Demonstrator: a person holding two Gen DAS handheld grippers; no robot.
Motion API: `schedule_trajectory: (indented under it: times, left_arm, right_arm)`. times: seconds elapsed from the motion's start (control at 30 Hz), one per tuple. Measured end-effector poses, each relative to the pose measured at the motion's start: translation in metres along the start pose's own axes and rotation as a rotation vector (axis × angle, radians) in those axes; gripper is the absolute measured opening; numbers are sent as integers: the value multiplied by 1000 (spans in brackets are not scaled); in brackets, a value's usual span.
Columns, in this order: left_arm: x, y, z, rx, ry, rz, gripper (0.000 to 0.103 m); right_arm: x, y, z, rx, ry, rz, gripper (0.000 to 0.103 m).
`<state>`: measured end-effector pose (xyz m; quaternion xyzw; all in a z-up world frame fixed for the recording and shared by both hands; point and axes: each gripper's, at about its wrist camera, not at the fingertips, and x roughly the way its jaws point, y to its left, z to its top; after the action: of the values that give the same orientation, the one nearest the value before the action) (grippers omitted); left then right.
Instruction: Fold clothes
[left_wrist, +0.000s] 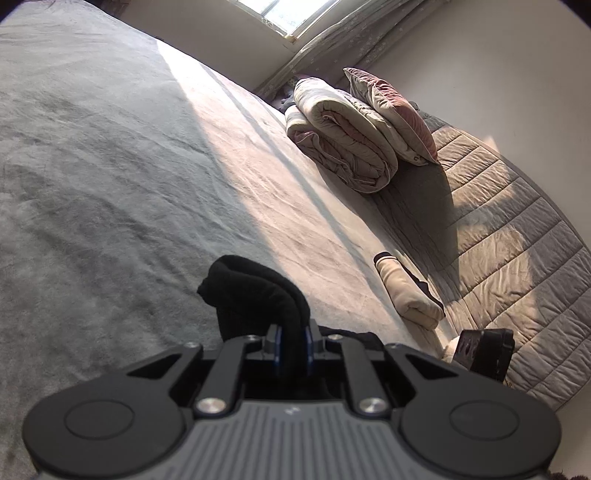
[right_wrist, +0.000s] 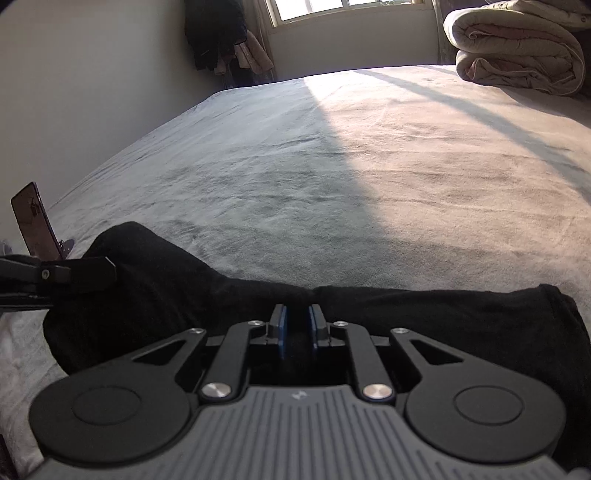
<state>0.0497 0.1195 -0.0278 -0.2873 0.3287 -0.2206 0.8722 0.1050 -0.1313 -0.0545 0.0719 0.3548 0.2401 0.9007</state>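
Note:
A black garment (right_wrist: 166, 280) lies along the near edge of the grey bed (right_wrist: 295, 166), stretching from left to right (right_wrist: 461, 325). My right gripper (right_wrist: 297, 321) is shut on its upper edge near the middle, with dark cloth filling the narrow gap between the blue pads. In the left wrist view, my left gripper (left_wrist: 293, 343) is shut on a bunched fold of the black garment (left_wrist: 255, 291), which arches up over the fingers. The left gripper (right_wrist: 74, 275) also shows at the left of the right wrist view, at the garment's end.
A rolled duvet (left_wrist: 340, 140) and a pillow (left_wrist: 391, 110) sit at the far side by the quilted headboard (left_wrist: 517, 240). A folded beige garment (left_wrist: 406, 291) lies near it. A phone (right_wrist: 35, 221) stands on the left gripper. Dark clothes (right_wrist: 221, 33) hang beside the window.

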Motion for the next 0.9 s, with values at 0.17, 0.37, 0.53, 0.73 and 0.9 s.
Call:
schedule_trajectory:
  times: [0.17,0.37,0.53,0.73,0.9]
  left_arm:
    - [26,-13,0,-51,10,-74,12]
    - [62,-29,-10,-53,75,-133,12]
    - [80,-40,-24,-9,121,-145,13]
    - [94,-45,-35,21,186,-182,26]
    - [79,-53,-33,95,199,-314,26]
  right_arm:
    - [-19,-30,10,223,10,124,25]
    - [-35,-64,6,437,13,219,46]
    - [-43,-87,0,589,18,290,47]
    - [-53,-114,-8,771,24,376,55]
    - [-55,-118,-6,806,30,388,58]
